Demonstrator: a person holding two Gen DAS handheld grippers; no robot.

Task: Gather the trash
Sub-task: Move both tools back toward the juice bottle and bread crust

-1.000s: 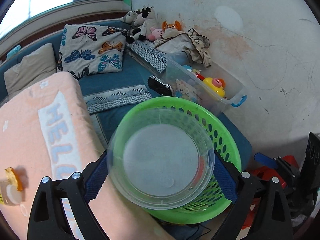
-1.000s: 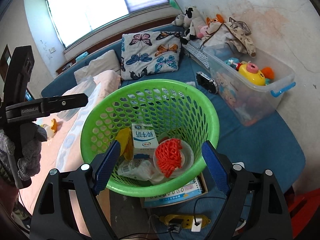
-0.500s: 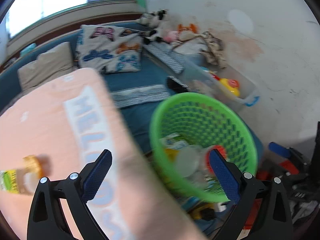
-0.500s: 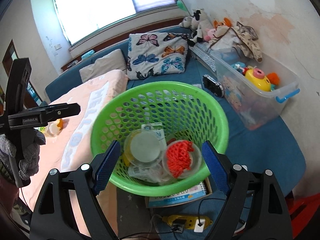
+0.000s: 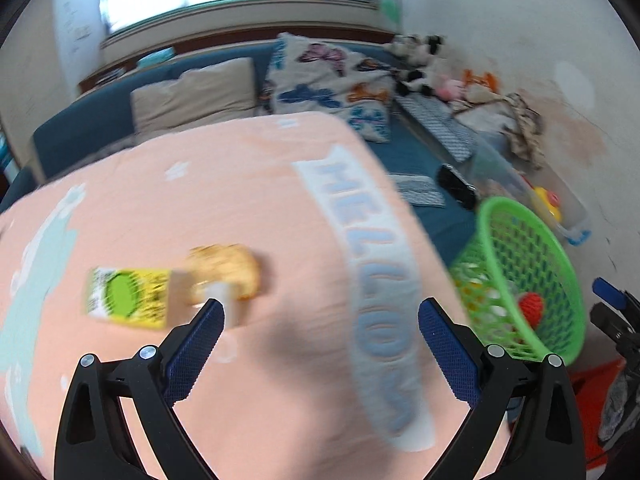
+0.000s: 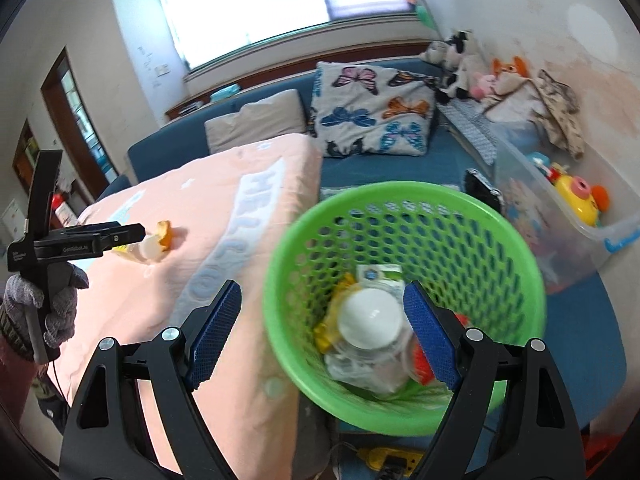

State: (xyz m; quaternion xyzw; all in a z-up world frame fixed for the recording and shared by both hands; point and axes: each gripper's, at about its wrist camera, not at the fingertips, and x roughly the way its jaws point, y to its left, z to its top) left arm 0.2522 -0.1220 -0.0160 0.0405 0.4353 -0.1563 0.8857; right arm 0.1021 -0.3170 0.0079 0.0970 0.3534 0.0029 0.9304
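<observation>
The left gripper [image 5: 320, 316], its blue-padded black fingers spread wide with nothing between them, pointed down at a peach-pink blanket with pale blue "HELLO" lettering [image 5: 200, 208] spread over the blue sofa. Just ahead of its left fingertip lay a small carton with a yellow-and-green printed label [image 5: 128, 298], on its side on the blanket, and touching the carton's far end was a curled piece of orange-brown fruit peel [image 5: 228, 270]; both were blurred, so finer detail could not be made out. In the right wrist view the same gripper [image 6: 120, 234] showed from the side, held in a grey-gloved hand [image 6: 48, 300], its tip just beside the peel [image 6: 165, 235] and the pale end of the carton [image 6: 148, 251]. The right gripper [image 6: 322, 336] was likewise spread open and empty, hovering over the round green perforated plastic basket [image 6: 404, 196] that stood beside the edge of the blanket. Inside the basket lay a clear plastic container with a white round lid [image 6: 370, 318], a white-and-green milk carton [image 6: 380, 274], something yellow [image 6: 338, 292] and a red-orange item [image 6: 422, 362] partly hidden behind the right finger. To the right of the basket sat a clear plastic storage bin holding toys [image 6: 616, 232], and a butterfly-print cushion [image 6: 372, 114] leaned against the sofa back.
</observation>
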